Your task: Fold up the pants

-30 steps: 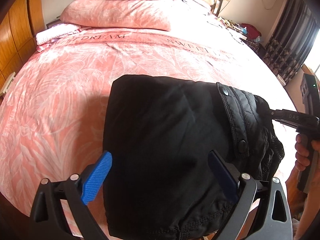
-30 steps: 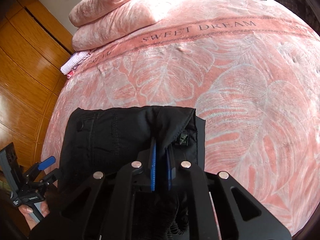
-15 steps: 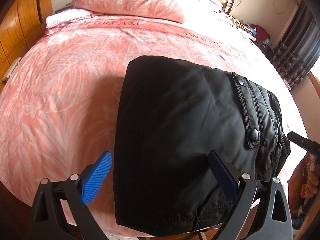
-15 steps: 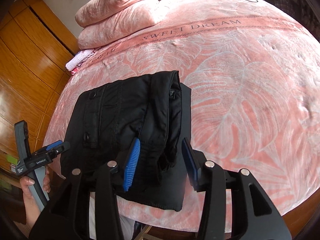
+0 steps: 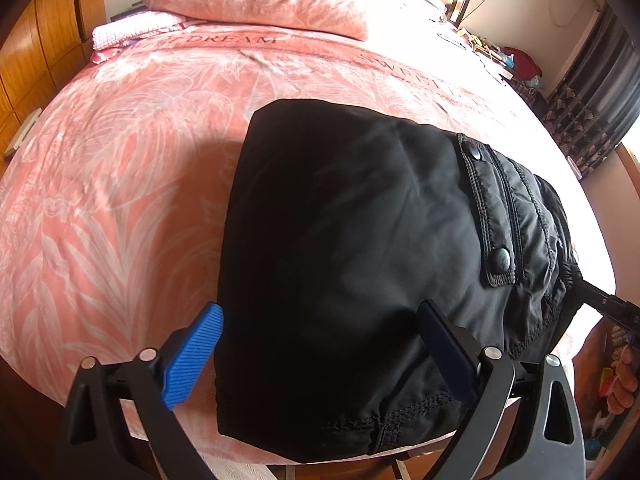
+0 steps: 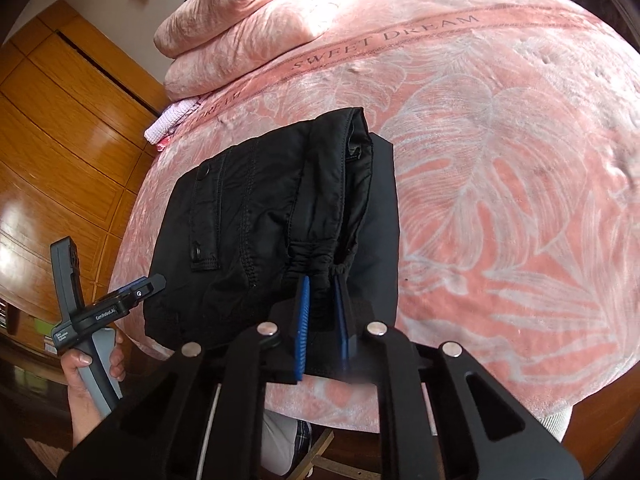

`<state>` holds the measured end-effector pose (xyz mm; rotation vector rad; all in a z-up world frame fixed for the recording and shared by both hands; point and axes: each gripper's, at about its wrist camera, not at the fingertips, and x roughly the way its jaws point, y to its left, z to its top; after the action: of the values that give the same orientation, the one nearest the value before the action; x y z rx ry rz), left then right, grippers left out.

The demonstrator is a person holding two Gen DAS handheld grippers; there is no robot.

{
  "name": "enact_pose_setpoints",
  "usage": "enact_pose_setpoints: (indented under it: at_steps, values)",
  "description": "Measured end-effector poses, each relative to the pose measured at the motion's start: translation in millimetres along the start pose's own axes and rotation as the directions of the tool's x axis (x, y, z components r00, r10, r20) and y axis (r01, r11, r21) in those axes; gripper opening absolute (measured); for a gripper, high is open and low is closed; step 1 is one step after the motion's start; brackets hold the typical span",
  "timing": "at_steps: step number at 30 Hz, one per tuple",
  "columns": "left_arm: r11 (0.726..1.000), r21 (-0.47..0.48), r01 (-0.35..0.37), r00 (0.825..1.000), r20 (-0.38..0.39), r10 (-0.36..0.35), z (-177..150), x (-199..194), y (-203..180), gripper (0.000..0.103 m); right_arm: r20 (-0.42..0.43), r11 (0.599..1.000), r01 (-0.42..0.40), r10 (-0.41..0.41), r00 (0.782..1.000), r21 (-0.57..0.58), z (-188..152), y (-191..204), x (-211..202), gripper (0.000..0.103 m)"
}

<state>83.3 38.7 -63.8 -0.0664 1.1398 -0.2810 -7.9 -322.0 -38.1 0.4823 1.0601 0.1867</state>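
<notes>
Folded pants [image 6: 276, 216] lie at the bed's [image 6: 500, 160] near edge, bare blanket beyond. Right gripper [image 6: 322, 312] pinches their waistband; left gripper [image 5: 320, 356] gapes wide, empty.

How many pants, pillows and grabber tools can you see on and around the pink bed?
Black folded pants: 1
Pink pillows: 2, a lower pillow and an upper pillow stacked on it
Grippers: 2, the left gripper open over the pants, the right gripper shut on the pants' gathered waistband
Total: 5
</notes>
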Motion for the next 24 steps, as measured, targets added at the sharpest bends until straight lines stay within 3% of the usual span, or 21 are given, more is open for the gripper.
enact_pose_setpoints:
  at_steps: [4, 8, 15, 19, 21, 24]
  values:
    - [1.000, 0.018, -0.002, 1.000, -0.001, 0.002, -1, 4, -5, 0.099, -0.035, 0.998, 0.061, -0.062, 0.997, -0.018, -5, -5, 13, 0.010]
    - [1.000, 0.022, -0.005, 1.000, -0.006, 0.005, 0, 9, -5, 0.099, -0.056, 0.997, 0.073, -0.073, 0.996, -0.004, -9, -12, 29, 0.011]
    - [1.000, 0.021, 0.002, 1.000, -0.008, -0.002, 2, 0, 4, 0.099, -0.017, 0.997, 0.068, -0.069, 0.997, -0.049, -9, -4, 8, 0.023]
    - [0.999, -0.006, 0.053, 0.998, -0.015, -0.053, 5, -4, 21, 0.099, 0.020, 1.000, 0.006, -0.006, 1.000, -0.003, -3, -15, -8, 0.050]
    - [0.998, -0.017, 0.066, 0.998, -0.015, -0.066, 8, -5, 32, 0.099, 0.036, 1.000, -0.009, 0.009, 0.999, 0.000, 2, -20, -12, 0.052]
    - [0.992, -0.030, 0.124, 0.992, -0.021, -0.124, 15, -1, 49, 0.099, 0.032, 0.996, -0.083, 0.082, 0.996, 0.016, 11, -31, -6, 0.067]
